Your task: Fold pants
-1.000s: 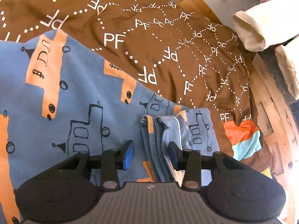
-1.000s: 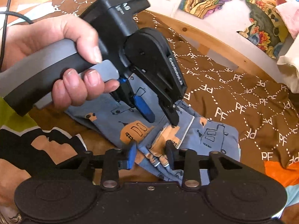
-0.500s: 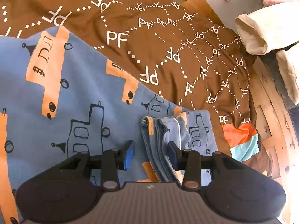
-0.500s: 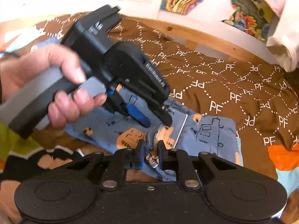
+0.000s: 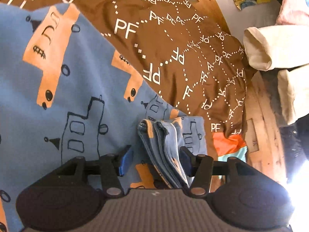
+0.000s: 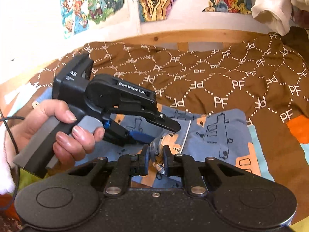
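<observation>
Pants [image 6: 216,133] lie on the bed's brown cover [image 6: 212,81], partly folded: right claw [image 6: 155,155] pinched narrow on bunched edge, left claw [image 5: 154,159] opening around stacked layers, so final fold and flattening remain.

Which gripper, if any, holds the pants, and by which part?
The right gripper is shut on the bunched edge of the blue truck-print pants. The left gripper is opening, its pads off the folded edge between them.
</observation>
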Demonstrator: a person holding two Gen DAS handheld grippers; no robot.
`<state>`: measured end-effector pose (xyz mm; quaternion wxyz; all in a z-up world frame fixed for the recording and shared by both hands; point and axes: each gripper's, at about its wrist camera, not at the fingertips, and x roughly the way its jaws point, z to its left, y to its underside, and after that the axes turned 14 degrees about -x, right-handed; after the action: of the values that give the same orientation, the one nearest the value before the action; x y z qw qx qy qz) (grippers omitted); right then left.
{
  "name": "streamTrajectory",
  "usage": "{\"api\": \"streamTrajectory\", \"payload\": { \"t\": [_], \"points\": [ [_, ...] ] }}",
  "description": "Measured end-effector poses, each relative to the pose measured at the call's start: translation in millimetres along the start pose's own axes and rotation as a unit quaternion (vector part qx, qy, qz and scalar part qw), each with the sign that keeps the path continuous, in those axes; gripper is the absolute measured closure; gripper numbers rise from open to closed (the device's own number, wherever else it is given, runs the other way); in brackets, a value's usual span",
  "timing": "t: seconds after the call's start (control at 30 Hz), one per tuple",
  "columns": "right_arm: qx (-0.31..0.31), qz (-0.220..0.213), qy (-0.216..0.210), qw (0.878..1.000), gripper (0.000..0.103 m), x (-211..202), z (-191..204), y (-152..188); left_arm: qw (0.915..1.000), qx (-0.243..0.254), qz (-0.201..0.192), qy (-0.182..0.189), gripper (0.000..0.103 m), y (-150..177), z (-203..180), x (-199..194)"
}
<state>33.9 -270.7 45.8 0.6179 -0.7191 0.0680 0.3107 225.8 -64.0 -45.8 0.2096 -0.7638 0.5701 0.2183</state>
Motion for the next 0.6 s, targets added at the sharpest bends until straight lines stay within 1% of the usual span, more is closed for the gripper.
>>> {"api": "streamTrajectory", "payload": {
  "t": [0.03,0.1,0.13,0.2,0.27,0.37,0.43,0.5,0.6],
  "points": [
    [0.001,-0.003,-0.001,1.000,0.088,-1,-2,-1,1.0000,-0.005,0.003,0.006,0.040,-1,1,0],
    [0.003,-0.006,-0.003,1.000,0.088,-2,-5,-1,0.9999,-0.010,0.001,0.010,0.040,-1,3,1],
    [0.002,-0.005,-0.004,1.000,0.088,-2,-5,-1,0.9999,-0.011,-0.002,0.010,0.042,0,2,2],
    [-0.002,-0.001,-0.006,1.000,0.088,0,-5,1,0.9999,-0.005,-0.009,0.003,0.049,2,1,3],
    [-0.006,0.004,-0.009,1.000,0.088,1,-4,3,0.9998,-0.006,-0.016,-0.007,0.077,4,1,3],
    [-0.018,0.015,-0.009,1.000,0.088,5,-3,5,0.9998,-0.019,-0.010,0.002,0.088,5,5,4],
    [-0.023,0.019,-0.010,1.000,0.088,5,-2,8,0.9996,-0.024,-0.012,0.012,0.091,5,5,1],
    [-0.025,0.022,-0.010,0.999,0.088,6,-1,10,0.9995,-0.023,-0.014,0.014,0.092,6,3,-2],
    [-0.019,0.023,-0.015,0.999,0.088,6,0,12,0.9997,-0.011,-0.023,-0.004,0.093,8,-2,-8]
  ]
}}
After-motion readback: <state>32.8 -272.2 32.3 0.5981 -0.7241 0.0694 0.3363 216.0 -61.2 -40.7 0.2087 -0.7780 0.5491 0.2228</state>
